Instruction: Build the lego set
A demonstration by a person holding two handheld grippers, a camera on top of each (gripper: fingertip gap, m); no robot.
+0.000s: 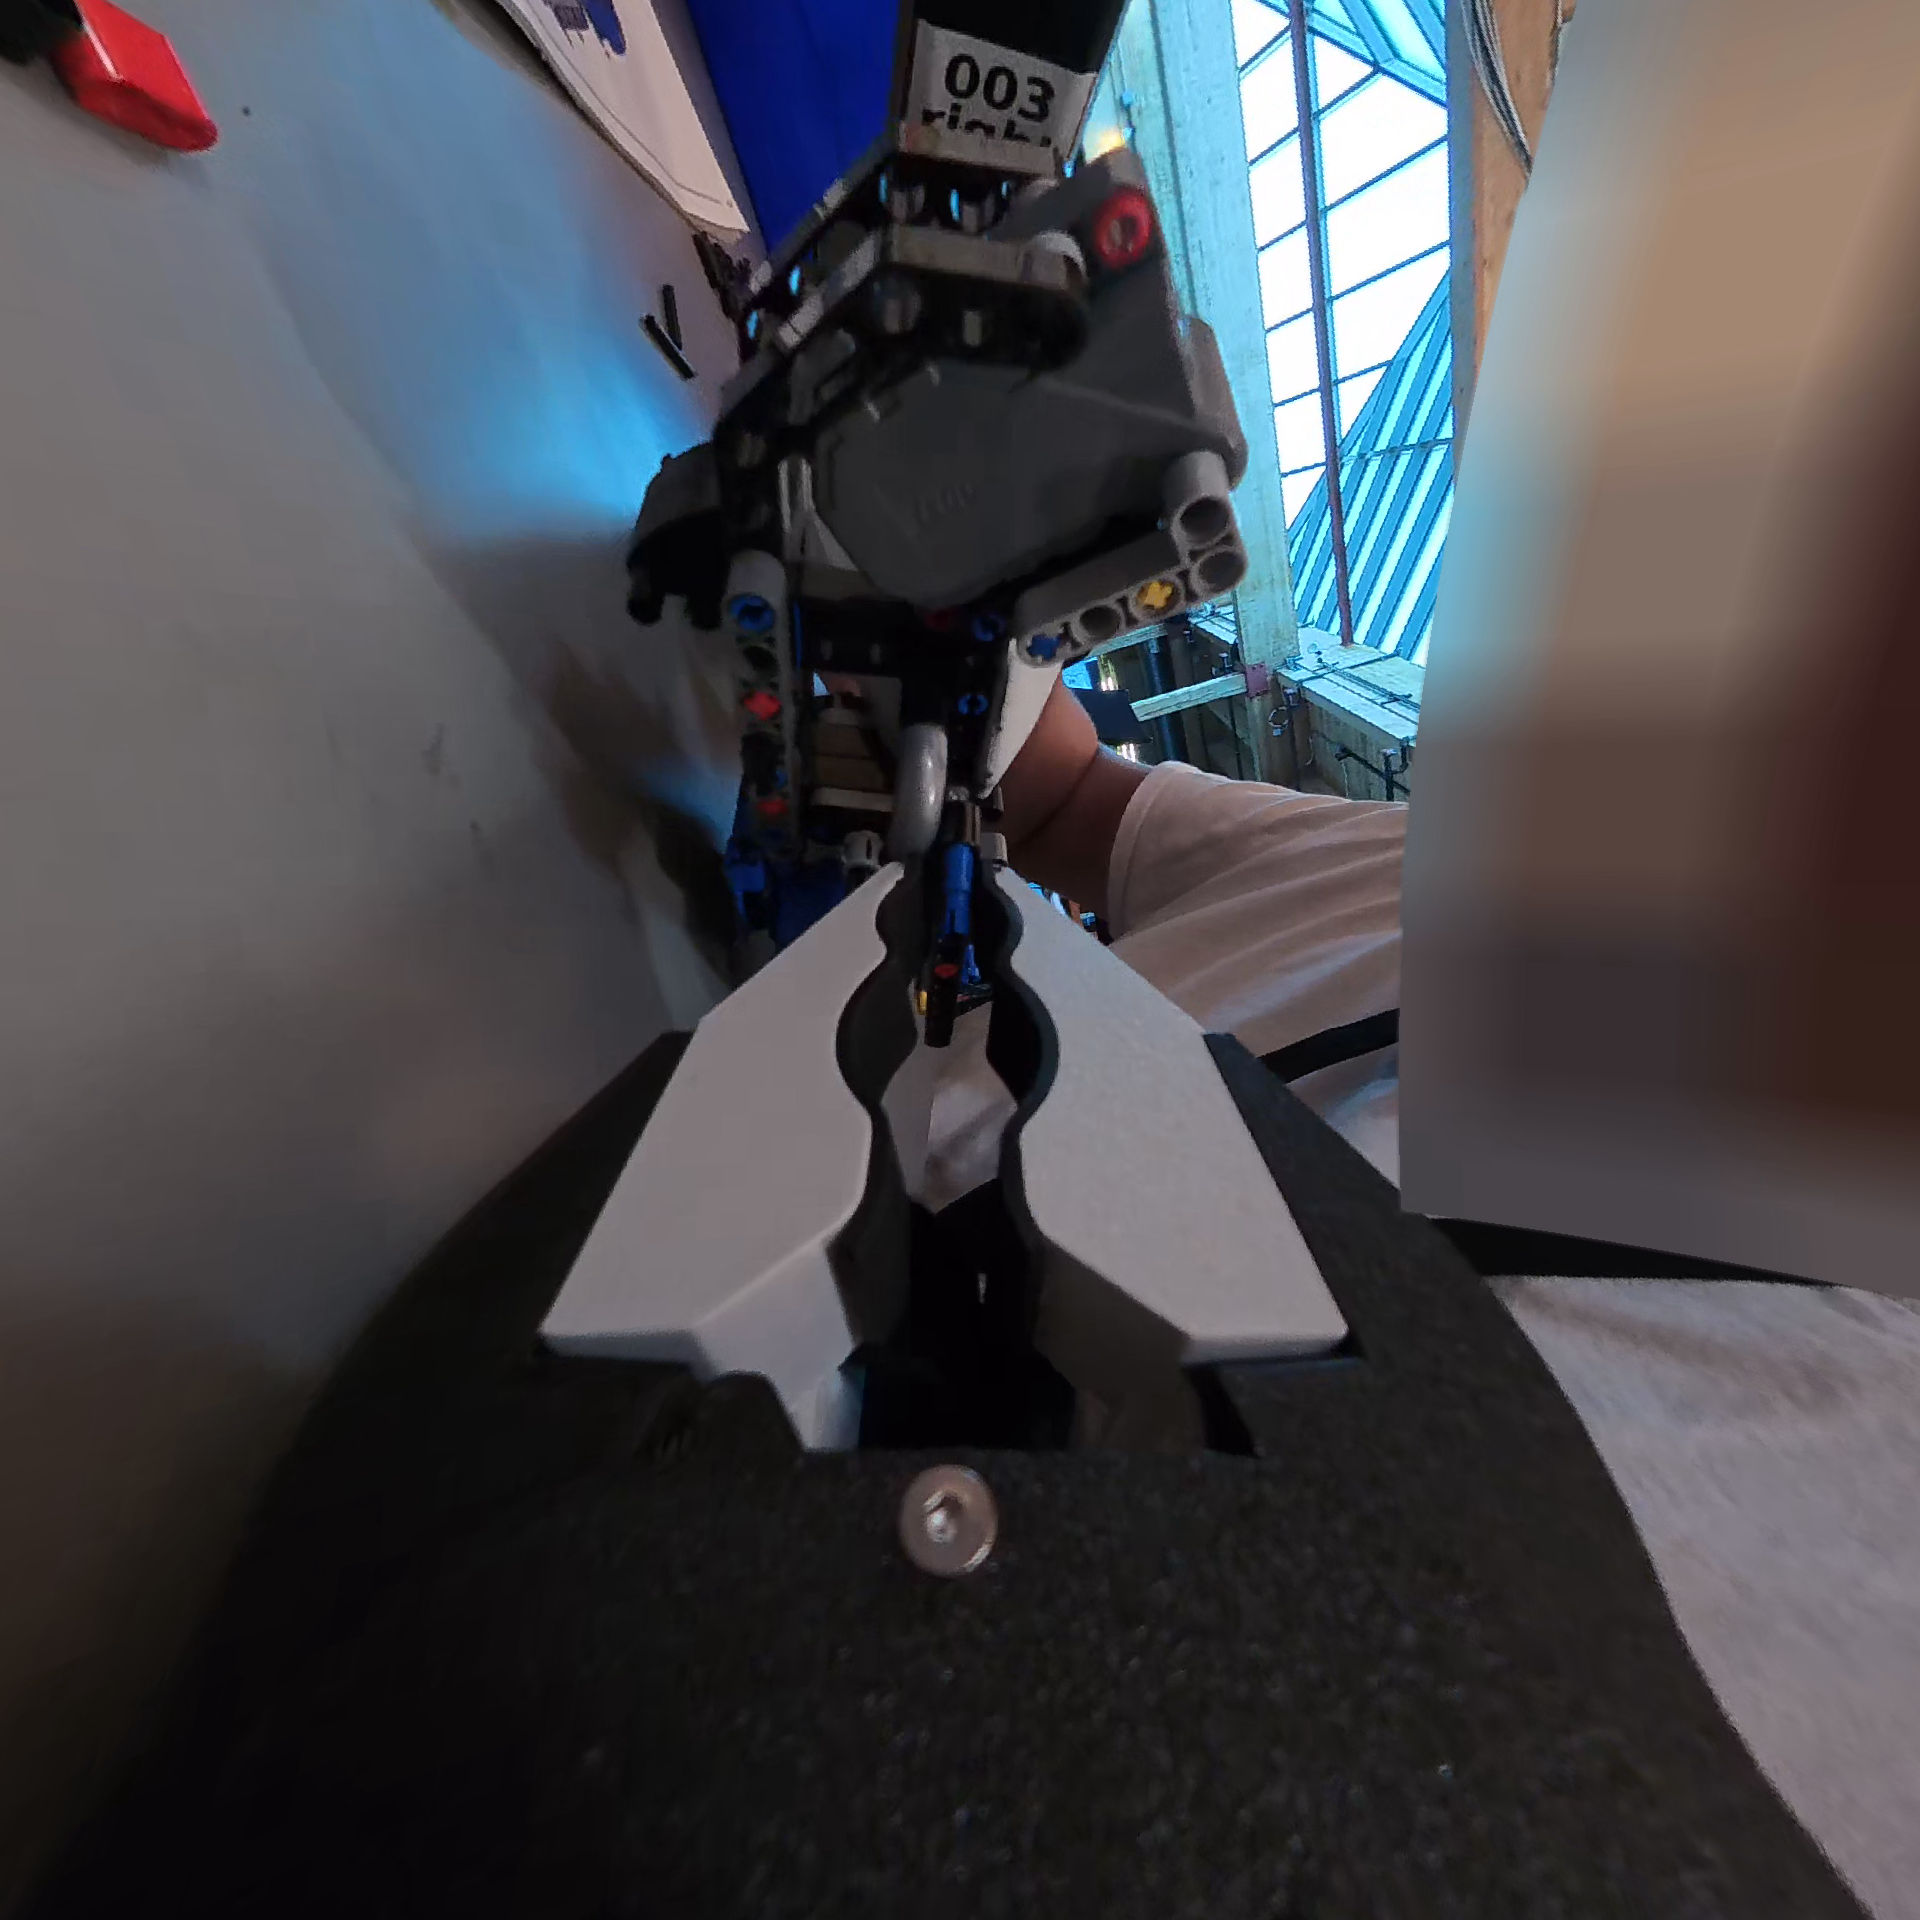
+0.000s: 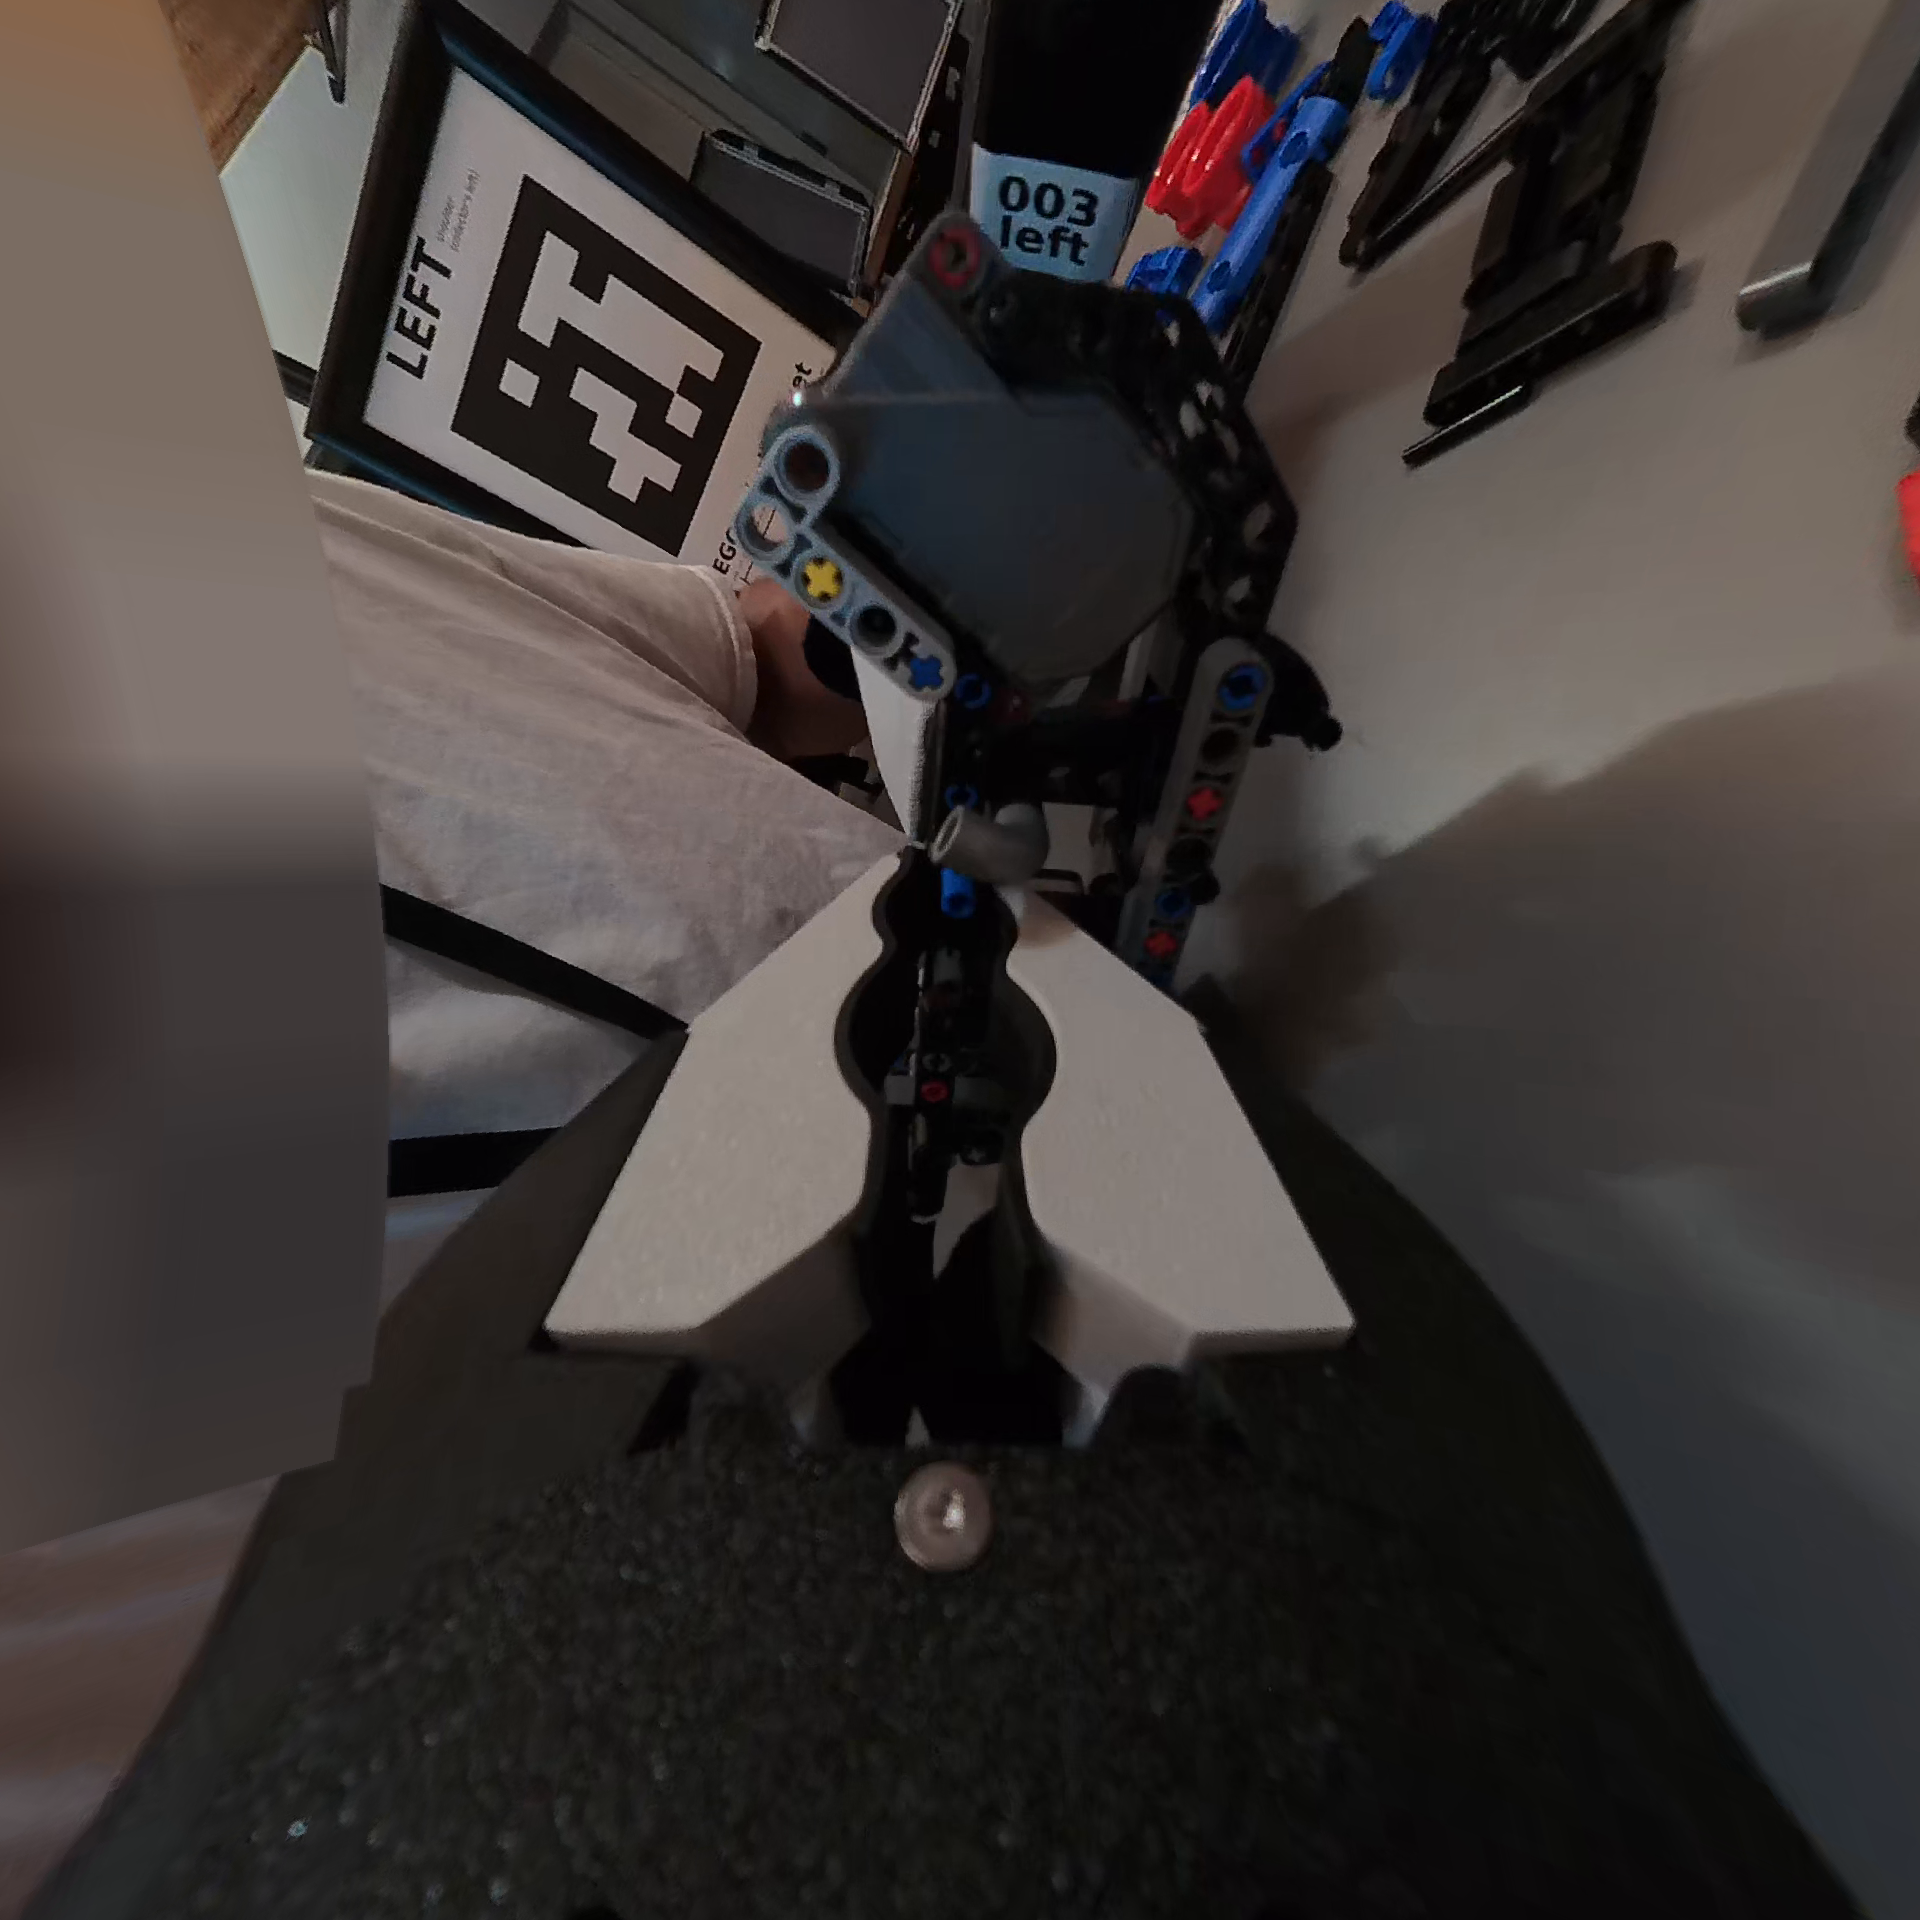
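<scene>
The half-built lego model (image 1: 966,488) is a dark grey motor block in a black frame, with light grey beams carrying blue, yellow and red pins. It is held up beside the white table, between both grippers. My left gripper (image 1: 948,883) is shut on a thin black and blue end of the model. My right gripper (image 2: 948,883) is shut on a thin black part at the model's (image 2: 1018,499) opposite end. Each view shows the other gripper's labelled body beyond the model, in the left wrist view (image 1: 992,94) and in the right wrist view (image 2: 1044,218).
Loose blue and red pieces (image 2: 1247,156), black pieces (image 2: 1538,208) and a grey beam (image 2: 1818,239) lie on the white table (image 2: 1558,582). A red piece (image 1: 130,78) and small black pins (image 1: 665,332) lie there too. A person's hand and pale sleeve (image 1: 1247,883) are close behind the model. Both grippers' tips are close together, under 4 cm apart. The red piece (image 1: 130,78) is about equally far from each gripper, around 12 centimeters.
</scene>
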